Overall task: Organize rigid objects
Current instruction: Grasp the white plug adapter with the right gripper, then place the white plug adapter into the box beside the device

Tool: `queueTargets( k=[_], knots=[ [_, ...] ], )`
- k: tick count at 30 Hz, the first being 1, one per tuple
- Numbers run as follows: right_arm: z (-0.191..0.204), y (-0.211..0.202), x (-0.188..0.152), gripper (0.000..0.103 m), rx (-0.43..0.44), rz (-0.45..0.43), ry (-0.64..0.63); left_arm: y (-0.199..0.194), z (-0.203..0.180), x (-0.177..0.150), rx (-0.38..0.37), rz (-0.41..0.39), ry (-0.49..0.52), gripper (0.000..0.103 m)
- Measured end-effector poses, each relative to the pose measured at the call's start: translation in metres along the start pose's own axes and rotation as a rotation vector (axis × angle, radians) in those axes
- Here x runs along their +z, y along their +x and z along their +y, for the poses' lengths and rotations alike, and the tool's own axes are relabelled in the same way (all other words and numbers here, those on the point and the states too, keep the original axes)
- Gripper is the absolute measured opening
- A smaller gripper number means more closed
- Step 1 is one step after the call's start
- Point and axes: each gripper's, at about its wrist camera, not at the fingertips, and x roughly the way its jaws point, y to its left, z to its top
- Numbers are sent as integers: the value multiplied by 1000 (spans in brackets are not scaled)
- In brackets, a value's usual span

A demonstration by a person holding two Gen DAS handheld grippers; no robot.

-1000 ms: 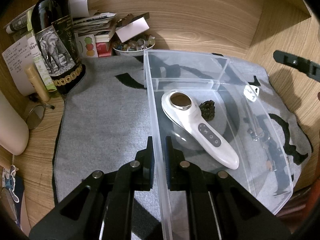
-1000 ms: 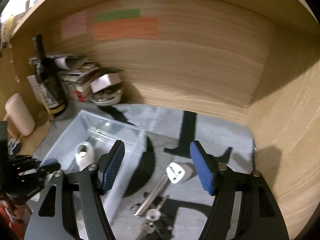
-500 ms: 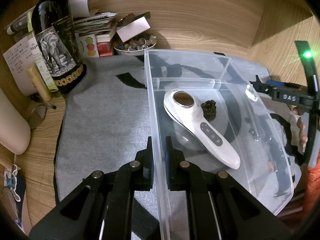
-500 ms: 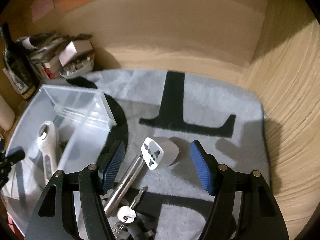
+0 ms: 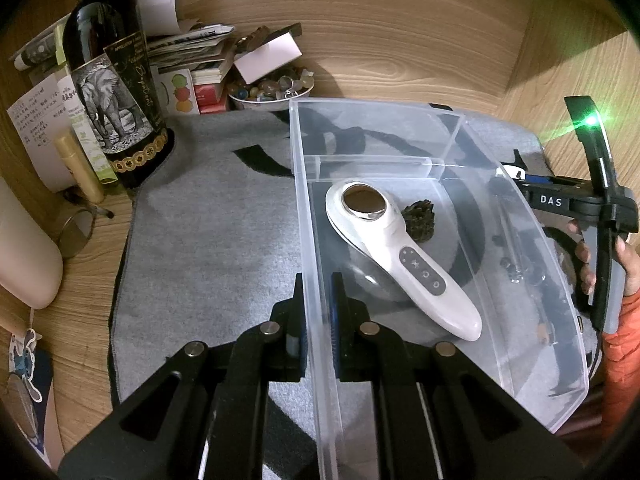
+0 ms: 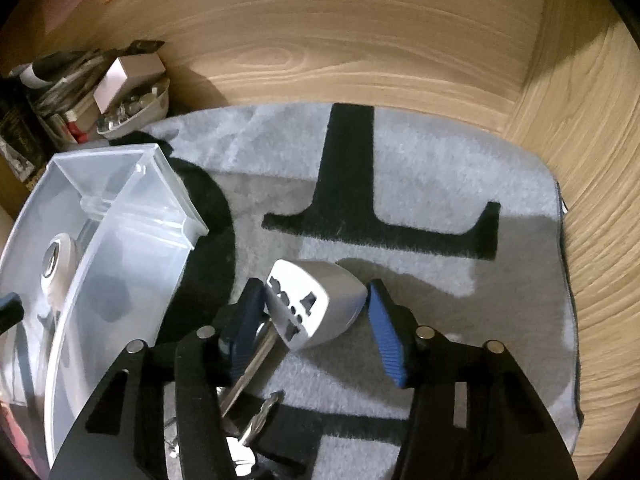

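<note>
On the grey mat (image 6: 420, 168), our left gripper (image 5: 318, 300) is pinched tight on the wall of the clear bin (image 5: 516, 216) holding the white massager (image 5: 400, 260), while our right gripper (image 6: 316, 320) sits wide open straddling the adapter (image 6: 316, 304), pads not clamped.

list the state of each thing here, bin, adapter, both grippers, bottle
clear bin: open-topped, upright, holding a white handheld device
travel adapter: lying on the mat, between open fingers, not clamped
left gripper: shut on the bin's wall
right gripper: open
wine bottle: upright
</note>
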Motion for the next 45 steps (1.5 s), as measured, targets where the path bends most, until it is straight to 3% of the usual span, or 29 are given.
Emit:
queueTargets(
  k=[12,27,35,45],
  knots=[
    [5,-45,5,47,-8,-105,-20,0,0,0,-2,1,-2,9],
    [69,-119,9,47,71,-301,-157,-5,1,0,-14,-9,-9,9],
    [108,-121,-4,47,117,-282,-256,-10,3,-2,-28,-16,-17,8],
    [130,-80,-19,47,122,-155,-319,-13,5,-4,-40,-25,-18,7]
  ],
)
